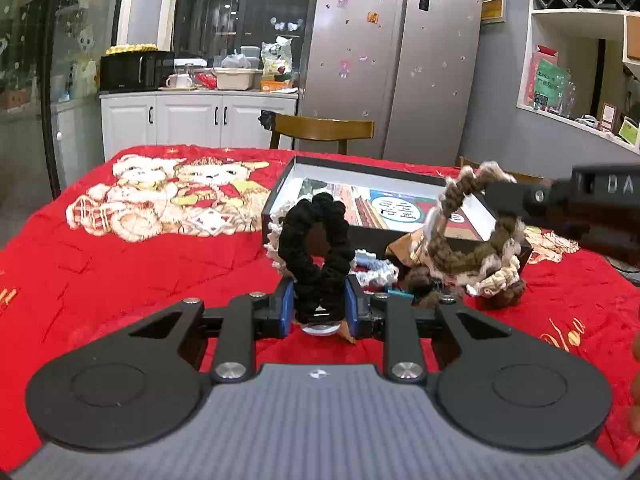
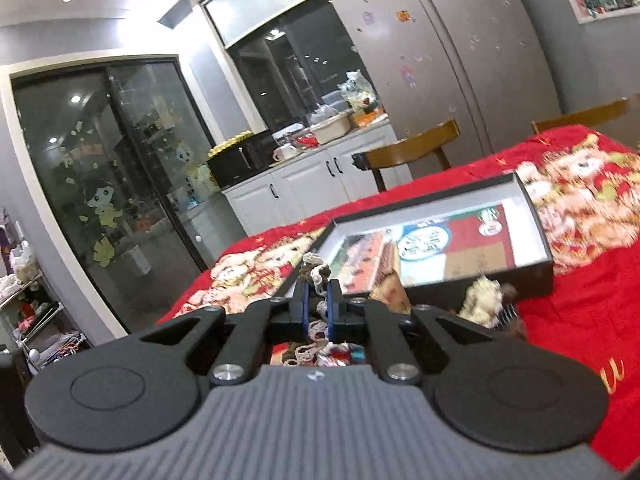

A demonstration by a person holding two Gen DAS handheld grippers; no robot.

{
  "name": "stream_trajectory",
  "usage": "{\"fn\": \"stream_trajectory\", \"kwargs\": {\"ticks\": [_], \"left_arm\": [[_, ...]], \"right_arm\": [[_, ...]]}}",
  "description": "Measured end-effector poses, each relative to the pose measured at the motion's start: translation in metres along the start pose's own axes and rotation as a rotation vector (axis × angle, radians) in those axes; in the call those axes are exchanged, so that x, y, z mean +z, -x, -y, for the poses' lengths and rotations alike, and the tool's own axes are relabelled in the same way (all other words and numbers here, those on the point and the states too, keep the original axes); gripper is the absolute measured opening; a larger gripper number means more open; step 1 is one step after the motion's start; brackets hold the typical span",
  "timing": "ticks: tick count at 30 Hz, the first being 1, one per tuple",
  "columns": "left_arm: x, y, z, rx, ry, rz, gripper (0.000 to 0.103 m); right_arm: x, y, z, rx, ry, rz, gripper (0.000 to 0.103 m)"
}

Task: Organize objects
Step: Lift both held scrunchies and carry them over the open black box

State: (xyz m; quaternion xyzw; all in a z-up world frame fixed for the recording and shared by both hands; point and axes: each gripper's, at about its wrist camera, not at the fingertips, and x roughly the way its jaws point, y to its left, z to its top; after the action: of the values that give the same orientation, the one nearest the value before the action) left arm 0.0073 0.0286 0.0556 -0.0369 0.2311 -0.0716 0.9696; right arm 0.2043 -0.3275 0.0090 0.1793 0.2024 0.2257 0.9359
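My left gripper [image 1: 320,300] is shut on a black knitted scrunchie [image 1: 314,236], which stands up as a ring between the blue pads. In the left wrist view my right gripper [image 1: 494,194] comes in from the right, shut on a brown and cream scrunchie [image 1: 472,224] that hangs above the table. The right wrist view shows the same right gripper [image 2: 317,304] with that scrunchie [image 2: 316,276] pinched between its pads. Behind both lies an open black box [image 1: 280,196], also seen as the black box [image 2: 536,216], with a printed sheet inside. More scrunchies [image 1: 500,280] lie in a heap before it.
A red bear-print cloth [image 1: 120,260] covers the table. A light blue scrunchie [image 1: 374,268] and a crumpled brown wrapper [image 1: 404,246] lie by the box's front wall. A wooden chair [image 1: 324,130] stands behind the table, with white cabinets [image 1: 192,118] and a fridge [image 1: 392,60] beyond.
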Motion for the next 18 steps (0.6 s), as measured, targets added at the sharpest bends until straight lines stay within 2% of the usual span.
{"fn": "stream_trajectory", "kwargs": {"ticks": [9, 18], "left_arm": [[0.030, 0.001, 0.000, -0.004, -0.034, 0.048, 0.030], [0.092, -0.008, -0.001, -0.027, -0.048, 0.126, 0.030]], "right_arm": [[0.037, -0.007, -0.021, 0.002, 0.061, 0.007, 0.010], [0.078, -0.023, -0.029, 0.015, 0.090, 0.054, 0.010]]}}
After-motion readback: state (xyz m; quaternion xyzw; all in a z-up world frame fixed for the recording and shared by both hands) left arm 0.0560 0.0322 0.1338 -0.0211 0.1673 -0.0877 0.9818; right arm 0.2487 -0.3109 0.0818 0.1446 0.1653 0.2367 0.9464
